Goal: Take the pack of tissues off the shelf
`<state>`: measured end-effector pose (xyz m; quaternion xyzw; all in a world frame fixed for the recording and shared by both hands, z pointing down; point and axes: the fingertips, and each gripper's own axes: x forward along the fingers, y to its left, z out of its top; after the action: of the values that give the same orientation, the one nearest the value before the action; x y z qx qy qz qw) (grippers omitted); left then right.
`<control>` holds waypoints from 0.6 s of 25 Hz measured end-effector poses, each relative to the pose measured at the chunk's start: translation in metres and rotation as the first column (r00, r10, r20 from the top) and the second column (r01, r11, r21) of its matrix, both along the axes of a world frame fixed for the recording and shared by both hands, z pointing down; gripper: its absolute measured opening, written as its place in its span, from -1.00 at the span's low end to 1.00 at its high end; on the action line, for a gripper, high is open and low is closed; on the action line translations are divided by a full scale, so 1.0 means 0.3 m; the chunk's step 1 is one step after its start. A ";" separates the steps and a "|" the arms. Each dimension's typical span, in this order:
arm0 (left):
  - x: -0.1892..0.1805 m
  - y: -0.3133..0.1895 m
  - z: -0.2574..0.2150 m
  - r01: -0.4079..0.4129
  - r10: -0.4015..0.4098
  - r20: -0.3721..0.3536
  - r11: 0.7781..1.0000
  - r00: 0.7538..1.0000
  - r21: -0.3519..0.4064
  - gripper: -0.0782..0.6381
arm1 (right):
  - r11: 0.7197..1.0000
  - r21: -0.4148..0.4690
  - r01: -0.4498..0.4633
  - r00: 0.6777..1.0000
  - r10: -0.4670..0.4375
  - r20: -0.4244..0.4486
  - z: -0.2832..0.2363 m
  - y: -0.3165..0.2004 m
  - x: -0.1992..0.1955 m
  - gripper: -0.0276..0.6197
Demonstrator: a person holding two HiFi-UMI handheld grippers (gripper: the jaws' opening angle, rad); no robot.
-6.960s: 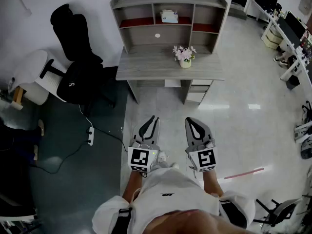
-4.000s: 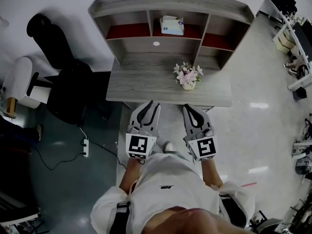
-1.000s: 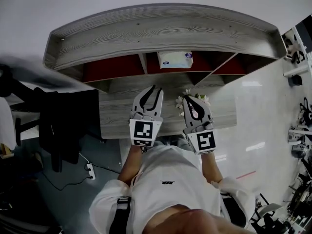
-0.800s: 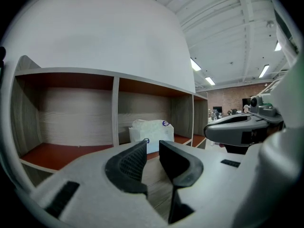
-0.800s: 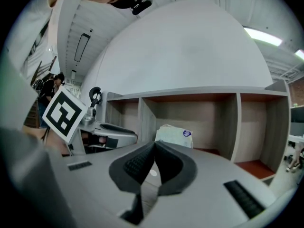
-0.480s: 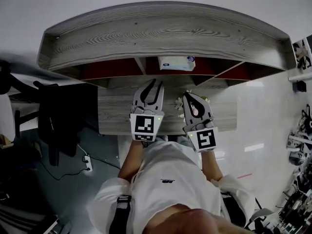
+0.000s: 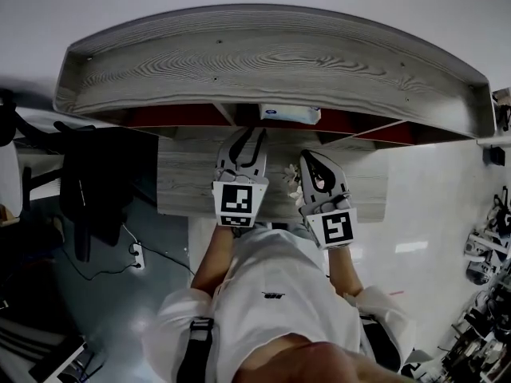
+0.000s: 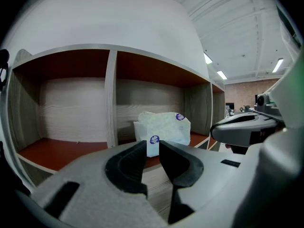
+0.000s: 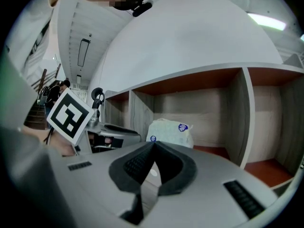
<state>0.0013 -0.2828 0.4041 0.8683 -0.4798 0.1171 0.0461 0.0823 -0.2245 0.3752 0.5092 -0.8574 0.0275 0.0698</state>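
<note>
The pack of tissues (image 7: 289,114) is white with small blue marks and sits in the middle compartment of the grey wooden shelf (image 7: 271,54); from the head view only its front edge shows under the shelf top. My left gripper (image 7: 255,134) points at it from just below, jaws a little apart and nothing between them. In the left gripper view the pack (image 8: 164,127) stands straight beyond the left gripper (image 8: 152,145), some way off. My right gripper (image 7: 307,156) is lower and to the right, shut and empty. The pack (image 9: 171,129) shows past the right gripper (image 9: 153,144).
The shelf stands on a grey desk (image 7: 184,186). A small pot of flowers (image 7: 292,174) sits on the desk between the grippers, partly hidden. The side compartments have red-brown floors (image 8: 61,151). A black chair (image 7: 96,182) and a power strip (image 7: 134,255) are at the left.
The head view has come in over the shelf, so the shelf top now hides most of the pack. Both grippers have edged up toward the middle compartment.
</note>
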 end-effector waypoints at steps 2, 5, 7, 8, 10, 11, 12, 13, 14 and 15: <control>0.003 -0.012 0.009 0.009 -0.009 0.003 1.000 1.000 -0.005 -0.52 | 1.000 -0.005 0.007 1.000 -0.007 0.000 0.007 -0.011 0.004 -0.83; 0.011 -0.031 0.022 0.020 -0.020 0.005 1.000 1.000 -0.013 -0.52 | 1.000 -0.005 0.015 1.000 -0.015 0.005 0.012 -0.028 0.011 -0.83; 0.013 -0.042 0.027 0.027 -0.027 0.004 0.999 1.000 -0.018 -0.52 | 1.000 -0.009 0.018 1.000 -0.018 0.010 0.014 -0.038 0.014 -0.83; 0.015 -0.047 0.030 0.030 -0.030 0.002 0.999 1.000 -0.021 -0.52 | 1.000 -0.012 0.019 1.000 -0.018 0.012 0.017 -0.042 0.015 -0.83; 0.017 -0.058 0.036 0.033 -0.033 0.002 0.999 0.999 -0.026 -0.52 | 1.000 -0.014 0.022 1.000 -0.022 0.014 0.020 -0.050 0.016 -0.83; 0.018 -0.063 0.040 0.034 -0.034 0.003 0.999 0.999 -0.028 -0.52 | 1.000 -0.015 0.024 1.000 -0.024 0.013 0.023 -0.055 0.016 -0.83; 0.020 -0.069 0.043 0.035 -0.035 0.004 0.999 0.999 -0.030 -0.52 | 1.000 -0.016 0.026 1.000 -0.026 0.013 0.026 -0.059 0.016 -0.83; 0.021 -0.074 0.047 0.035 -0.035 0.005 0.999 0.999 -0.032 -0.52 | 0.999 -0.019 0.028 1.000 -0.028 0.012 0.029 -0.062 0.016 -0.83; 0.023 -0.079 0.051 0.036 -0.036 0.005 0.999 0.999 -0.034 -0.52 | 0.999 -0.021 0.029 1.000 -0.029 0.013 0.031 -0.065 0.016 -0.83; 0.025 -0.084 0.055 0.037 -0.037 0.006 0.999 0.999 -0.037 -0.52 | 0.999 -0.022 0.030 0.999 -0.030 0.015 0.033 -0.069 0.015 -0.83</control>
<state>0.0086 -0.3080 0.4205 0.8581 -0.4935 0.1272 0.0630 0.0867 -0.2450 0.3850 0.4953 -0.8650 0.0397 0.0698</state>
